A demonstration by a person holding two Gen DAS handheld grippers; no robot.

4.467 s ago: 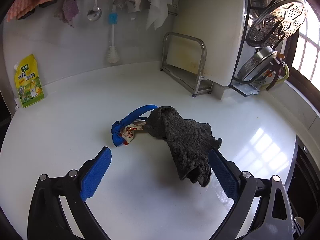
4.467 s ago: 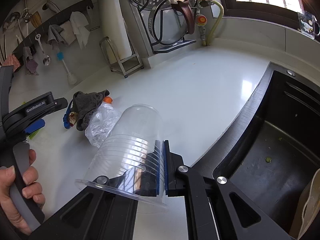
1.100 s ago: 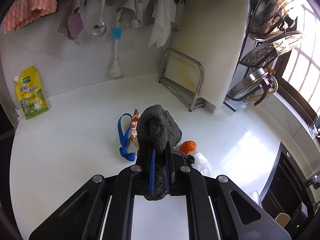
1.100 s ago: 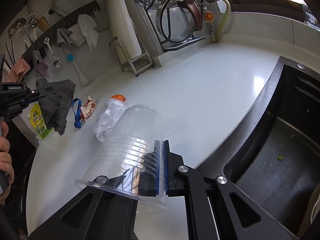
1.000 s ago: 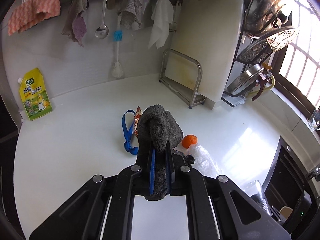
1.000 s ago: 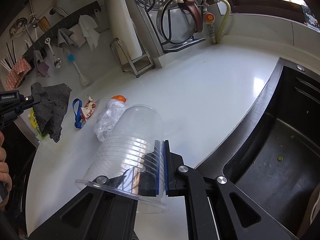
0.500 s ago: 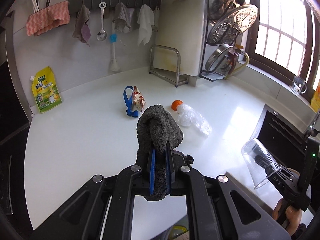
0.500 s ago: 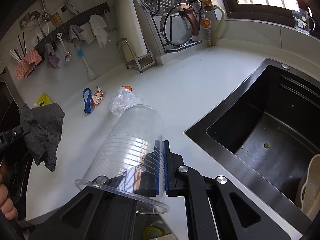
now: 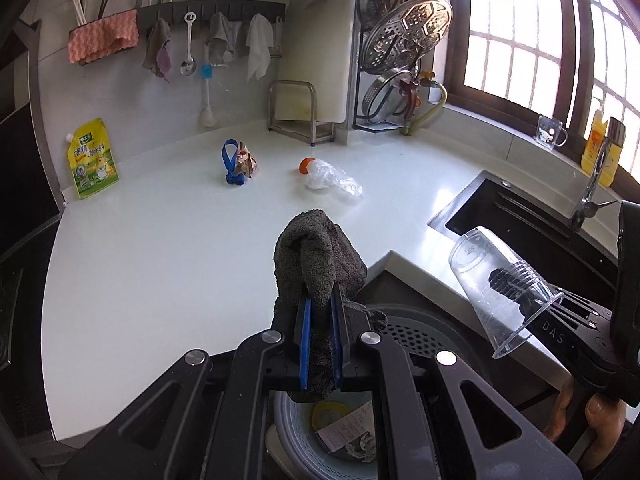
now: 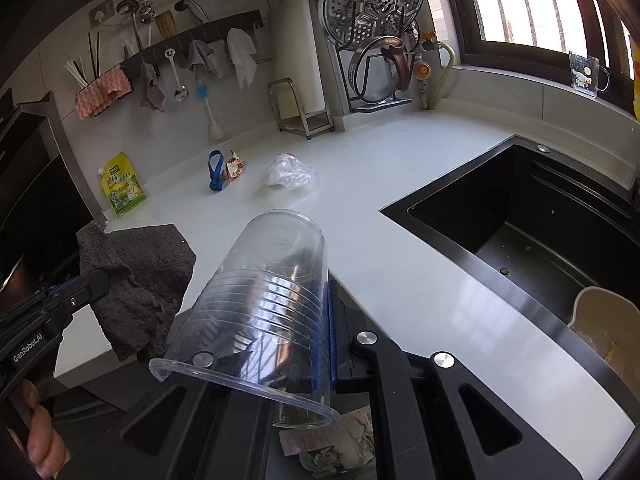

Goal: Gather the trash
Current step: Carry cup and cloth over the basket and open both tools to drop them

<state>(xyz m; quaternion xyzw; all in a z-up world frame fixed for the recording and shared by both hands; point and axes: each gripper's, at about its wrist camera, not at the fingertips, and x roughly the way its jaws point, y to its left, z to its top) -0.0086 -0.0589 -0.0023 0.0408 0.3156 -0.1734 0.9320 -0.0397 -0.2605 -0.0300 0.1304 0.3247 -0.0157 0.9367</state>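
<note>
While clamped in the left gripper [image 9: 319, 330], grey rag [image 9: 318, 258] hangs over bin [image 9: 416, 334], right gripper [image 10: 324, 344] pinching clear cup [image 10: 268, 300].

Rough grey cloth [image 9: 320, 256], clear ribbed plastic cup [image 10: 264, 296], glossy white counter [image 9: 160, 248]

Home kitchen: white counter [image 9: 160, 248] w/ black sink [image 10: 520, 232] & tap [image 9: 596, 176] under a barred window [image 9: 520, 32]. Wall rail [image 9: 216, 14] holds cloths, ladle, brush; steamer rack [image 9: 404, 36] & cutting board [image 9: 316, 60] stand at the back.
</note>
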